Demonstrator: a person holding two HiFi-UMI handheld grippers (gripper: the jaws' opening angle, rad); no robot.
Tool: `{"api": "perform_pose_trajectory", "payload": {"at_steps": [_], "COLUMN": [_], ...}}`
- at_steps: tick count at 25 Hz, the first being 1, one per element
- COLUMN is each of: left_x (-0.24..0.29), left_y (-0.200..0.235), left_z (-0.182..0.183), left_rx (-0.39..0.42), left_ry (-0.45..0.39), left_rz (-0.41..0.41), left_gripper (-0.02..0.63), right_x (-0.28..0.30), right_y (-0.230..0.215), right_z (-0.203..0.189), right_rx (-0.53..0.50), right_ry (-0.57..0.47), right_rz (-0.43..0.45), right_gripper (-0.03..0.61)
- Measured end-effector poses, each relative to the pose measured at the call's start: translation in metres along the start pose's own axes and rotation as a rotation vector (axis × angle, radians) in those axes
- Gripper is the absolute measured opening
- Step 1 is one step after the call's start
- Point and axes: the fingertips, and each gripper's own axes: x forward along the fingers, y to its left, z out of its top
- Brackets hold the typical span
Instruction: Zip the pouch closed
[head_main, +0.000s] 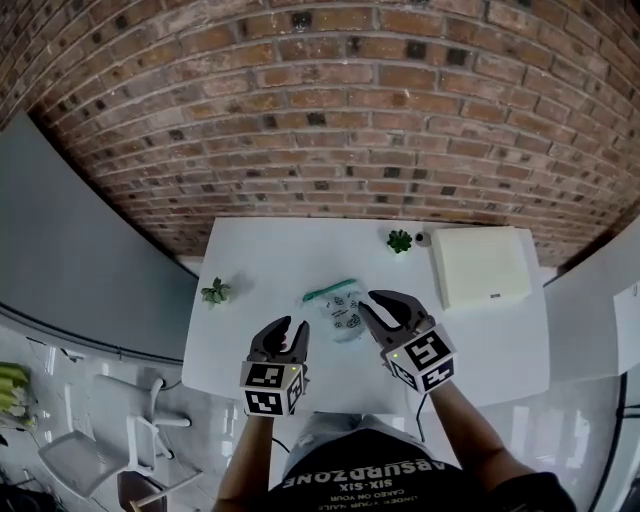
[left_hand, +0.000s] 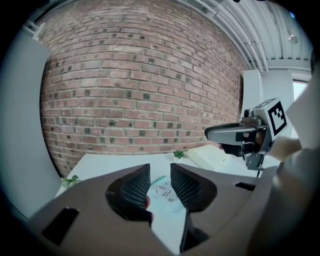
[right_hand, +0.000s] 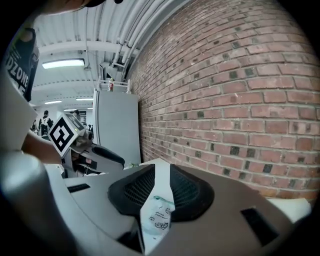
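On table (head_main: 500, 350), about mid-surface: pouch (head_main: 337, 312) lying flat, just ahead of both tongs.
- Left tongs (head_main: 293, 326): released, gap empty.
- Right tongs (head_main: 368, 303): released, nothing pinched, tips close beside pouch's right edge.
- Handling, judged: light, thin, soft film, slippery; likely slides or crumples if pushed.
- Hold: pin one end of green zip strip (head_main: 331, 290), pinch along strip with other tongs. Slider: cannot tell.
- Pointing: zip edge faces brick wall (head_main: 320, 100).
- Long axis: left-right, right end slightly farther.
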Motion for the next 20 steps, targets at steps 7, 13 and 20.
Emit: {"api": "perform_pose_trajectory", "payload": {"at_steps": [7, 13, 20], "left_x": [0.038, 0.069, 0.100], "left_y": [0.021, 0.038, 0.057], "left_z": [-0.009, -0.022, -0.037], "left_rx": [-0.031, -0.055, -0.097], "left_ry": [0.058, 0.116, 0.165], "left_rz": [-0.001, 0.004, 0.002], "left_gripper": [0.109, 0.109, 0.109], "right_x": [0.047, 0.087, 0.134], "right_y": [-0.028, -0.048, -0.059], "right_z": [-0.015, -0.025, -0.047], "right_rx": [0.015, -0.007, -0.030], "right_ry": [0.050, 0.101, 0.161], "right_rz": [0.063, 0.118, 0.192], "right_gripper": [0.071, 0.071, 0.071]}}
